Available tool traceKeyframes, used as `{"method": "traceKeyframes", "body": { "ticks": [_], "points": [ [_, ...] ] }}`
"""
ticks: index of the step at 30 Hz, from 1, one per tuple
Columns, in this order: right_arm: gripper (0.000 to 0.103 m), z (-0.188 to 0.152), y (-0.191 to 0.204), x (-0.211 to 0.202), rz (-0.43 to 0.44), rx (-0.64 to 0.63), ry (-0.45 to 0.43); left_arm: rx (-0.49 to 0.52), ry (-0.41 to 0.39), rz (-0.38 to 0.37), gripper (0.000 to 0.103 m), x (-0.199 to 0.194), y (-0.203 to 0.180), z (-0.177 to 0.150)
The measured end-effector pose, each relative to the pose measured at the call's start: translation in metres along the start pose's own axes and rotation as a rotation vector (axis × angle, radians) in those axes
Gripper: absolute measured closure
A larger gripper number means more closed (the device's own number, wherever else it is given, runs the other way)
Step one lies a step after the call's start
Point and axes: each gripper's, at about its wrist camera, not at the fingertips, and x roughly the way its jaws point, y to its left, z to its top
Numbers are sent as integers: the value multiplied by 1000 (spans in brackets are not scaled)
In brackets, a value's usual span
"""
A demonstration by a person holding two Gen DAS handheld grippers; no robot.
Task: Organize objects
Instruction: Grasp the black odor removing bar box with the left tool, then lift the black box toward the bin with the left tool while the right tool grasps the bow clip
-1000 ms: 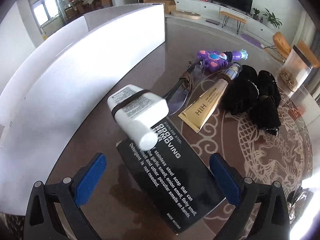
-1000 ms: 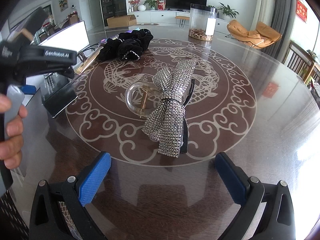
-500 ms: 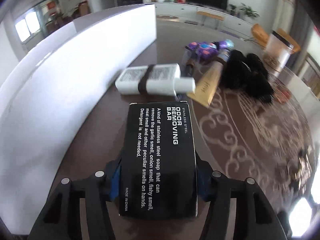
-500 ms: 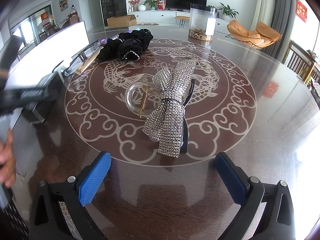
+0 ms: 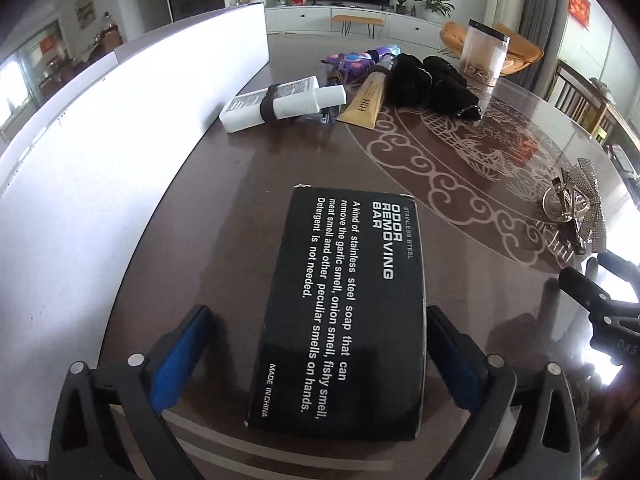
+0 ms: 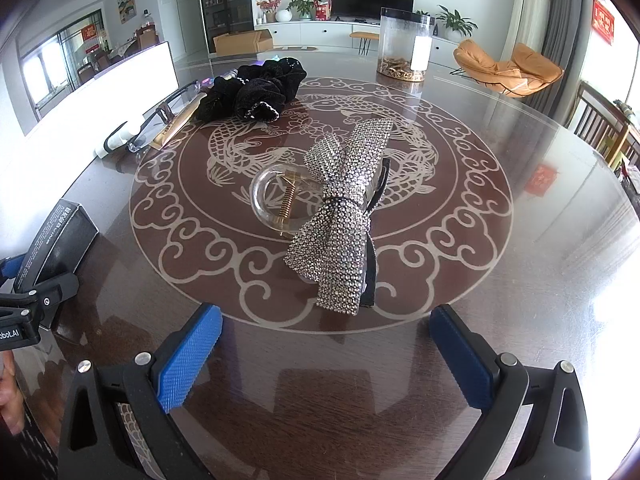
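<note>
A black box labelled "odor removing bar" (image 5: 344, 312) lies flat on the dark table between the fingers of my left gripper (image 5: 316, 352). The jaws stand apart, with a gap on the left side of the box. The box also shows at the left of the right wrist view (image 6: 60, 240). Beyond it lie a white tube with a dark band (image 5: 280, 100), a gold tube (image 5: 366, 100), a purple toy (image 5: 356, 60) and black scrunchies (image 5: 432, 84). My right gripper (image 6: 324, 360) is open and empty, just short of a rhinestone bow clip (image 6: 344, 208).
A long white panel (image 5: 100, 140) stands along the table's left side. A clear jar (image 6: 404, 48) stands at the far side. Glasses (image 6: 164, 116) lie by the gold tube. A clear round clip (image 6: 276, 196) lies under the bow.
My left gripper closed on the black box, turned it straight and drew it back from the white tube, then opened its jaws. The right gripper has not moved.
</note>
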Motion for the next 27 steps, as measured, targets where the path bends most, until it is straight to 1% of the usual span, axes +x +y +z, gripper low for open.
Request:
{"method": "traceKeyframes", "body": {
  "ticks": [8,27],
  "points": [
    [0,0,0,0,-1,-1,1,-4,-32,3,0,-6,4,-11],
    [0,0,0,0,-1,-2,1,-3,-43,5,0,-7,5,-12]
  ]
}}
